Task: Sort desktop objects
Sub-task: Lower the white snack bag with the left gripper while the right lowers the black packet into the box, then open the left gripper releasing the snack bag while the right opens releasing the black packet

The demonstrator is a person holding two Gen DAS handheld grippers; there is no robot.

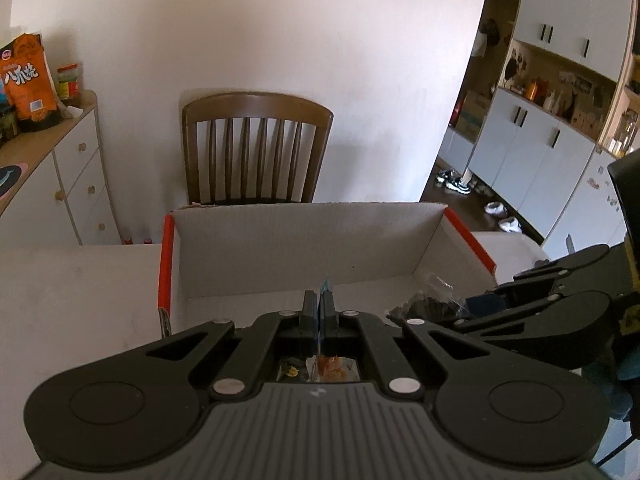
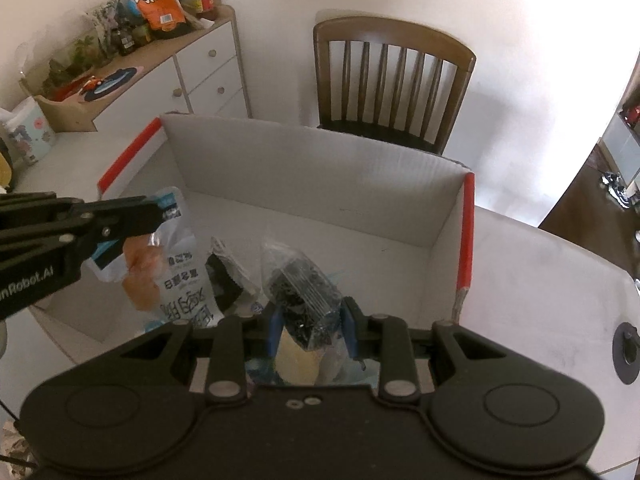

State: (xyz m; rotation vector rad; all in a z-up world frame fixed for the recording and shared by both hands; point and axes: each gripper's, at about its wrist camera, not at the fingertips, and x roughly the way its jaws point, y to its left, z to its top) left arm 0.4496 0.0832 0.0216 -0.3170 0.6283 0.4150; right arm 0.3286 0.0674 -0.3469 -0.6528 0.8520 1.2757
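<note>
Lower centre, right gripper (image 2: 310, 330) clamps clear crinkly bag of black pieces (image 2: 302, 292) over white corrugated cardboard box (image 2: 320, 168). Left frame edge, left gripper (image 2: 160, 210) pinches white printed snack pouch (image 2: 176, 264). Risk: slick film could slip out early.

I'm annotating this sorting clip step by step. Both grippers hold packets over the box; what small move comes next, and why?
Probably open the right gripper: its clear bag of dark bits already hangs inside the white cardboard box, just above packets lying there. The left gripper pinches the white snack packet beside it.

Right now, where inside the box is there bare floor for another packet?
Free: the box floor along the back wall and toward the red-edged right corner. Crowded: the near left, where the white snack packet hangs and the dark packet is held.
</note>
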